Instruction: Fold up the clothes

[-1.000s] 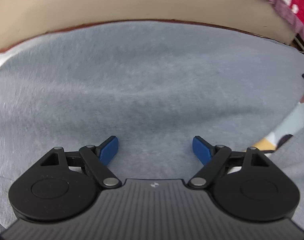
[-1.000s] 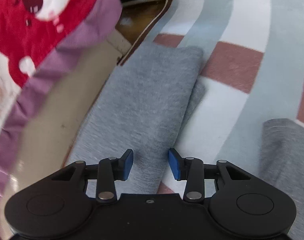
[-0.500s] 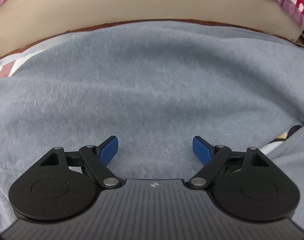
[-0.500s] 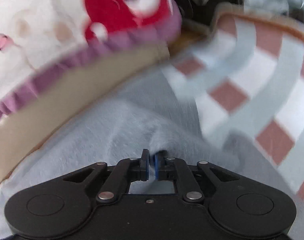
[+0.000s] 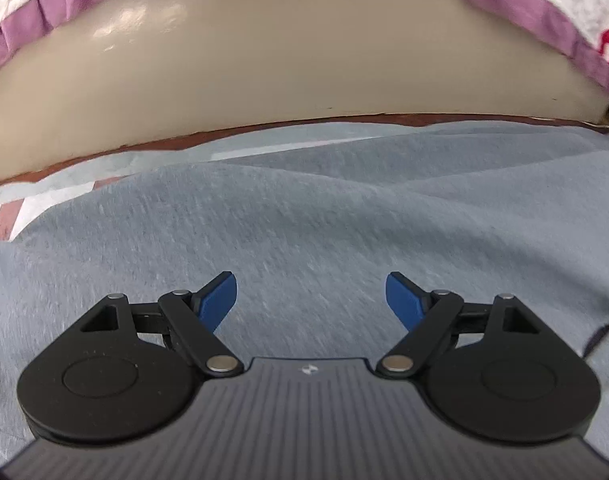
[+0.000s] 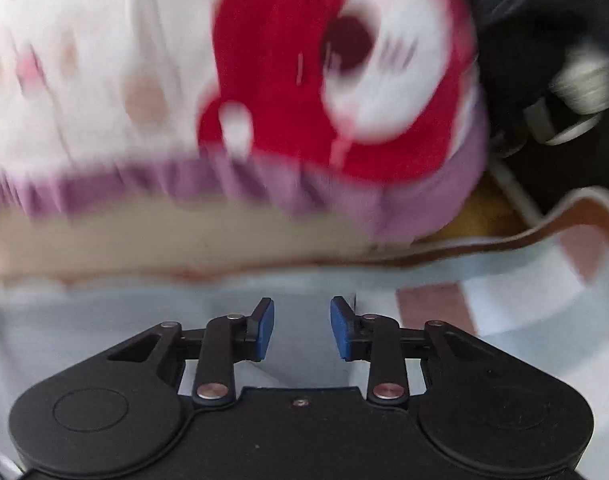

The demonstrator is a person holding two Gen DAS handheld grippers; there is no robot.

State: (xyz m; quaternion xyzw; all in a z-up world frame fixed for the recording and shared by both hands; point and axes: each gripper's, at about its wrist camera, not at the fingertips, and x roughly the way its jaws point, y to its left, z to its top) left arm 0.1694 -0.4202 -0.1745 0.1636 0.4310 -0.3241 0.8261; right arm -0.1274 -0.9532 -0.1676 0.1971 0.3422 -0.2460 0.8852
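Left tongs (image 5: 311,298) gape empty over the soft grey knitted garment (image 5: 324,216) stretching nine-to-three; right tongs (image 6: 302,328), opening, grip nothing.

Soft, fuzzy grey knit garment (image 5: 304,208) under the left tongs (image 5: 311,300). Beyond it, smooth, faintly glossy beige panel (image 5: 288,64). Above that, plush white-and-red blanket (image 6: 264,80) with ruffled purple cloth trim. Matt black plastic tongs, blue rubbery pads (image 5: 220,300), shiny metal rivets.

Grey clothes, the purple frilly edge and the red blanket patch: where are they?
Grey clothes (image 5: 304,216): left wrist view, middle of the fabric ahead of the jaws.
Purple frilly edge (image 5: 44,20): left wrist view, upper-left ruffle.
Red blanket patch (image 6: 280,92): right wrist view, blurred, its centre.
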